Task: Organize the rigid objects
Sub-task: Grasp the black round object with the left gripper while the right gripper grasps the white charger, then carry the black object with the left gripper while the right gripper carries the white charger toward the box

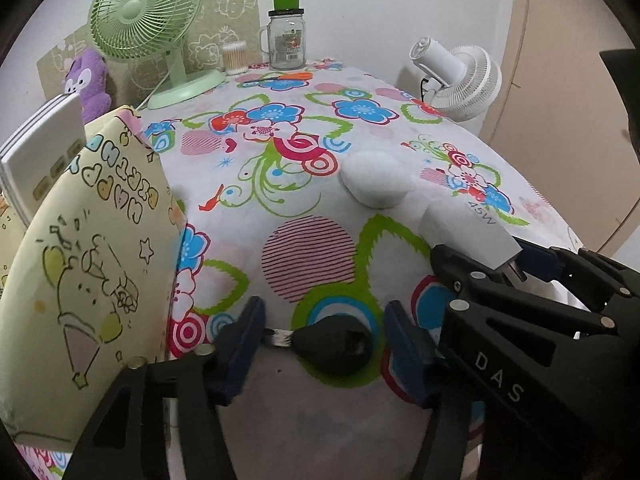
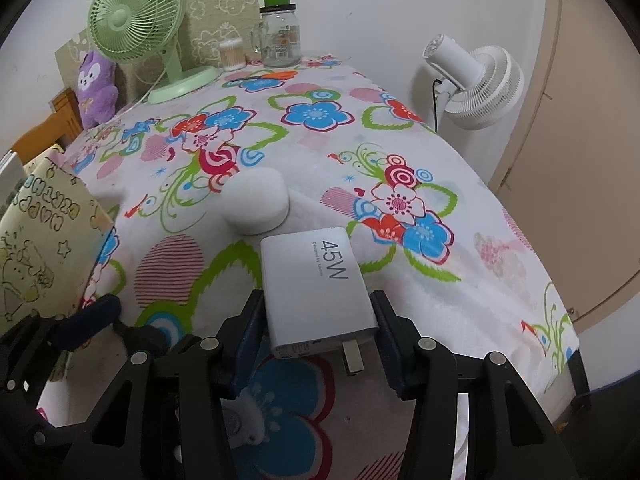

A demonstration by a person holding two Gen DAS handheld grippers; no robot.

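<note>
My right gripper (image 2: 318, 320) is shut on a white 45W charger (image 2: 316, 288), gripping its sides, prongs pointing back toward the camera; it also shows in the left wrist view (image 1: 468, 228). My left gripper (image 1: 324, 340) is open, its jaws either side of a black key (image 1: 336, 344) with a metal blade that lies on the flowered tablecloth (image 1: 280, 184). A white rounded case (image 1: 378, 182) lies on the cloth ahead; in the right wrist view (image 2: 258, 202) it sits just beyond the charger. A yellow cartoon-print pouch (image 1: 84, 264) stands at the left.
At the back stand a green desk fan (image 1: 148, 28), a glass jar with a green cap (image 1: 286, 36), a cotton-swab tub (image 1: 234, 56) and a purple plush toy (image 1: 88, 80). A white fan (image 1: 460, 76) stands off the right edge. A white box (image 1: 40, 144) sits behind the pouch.
</note>
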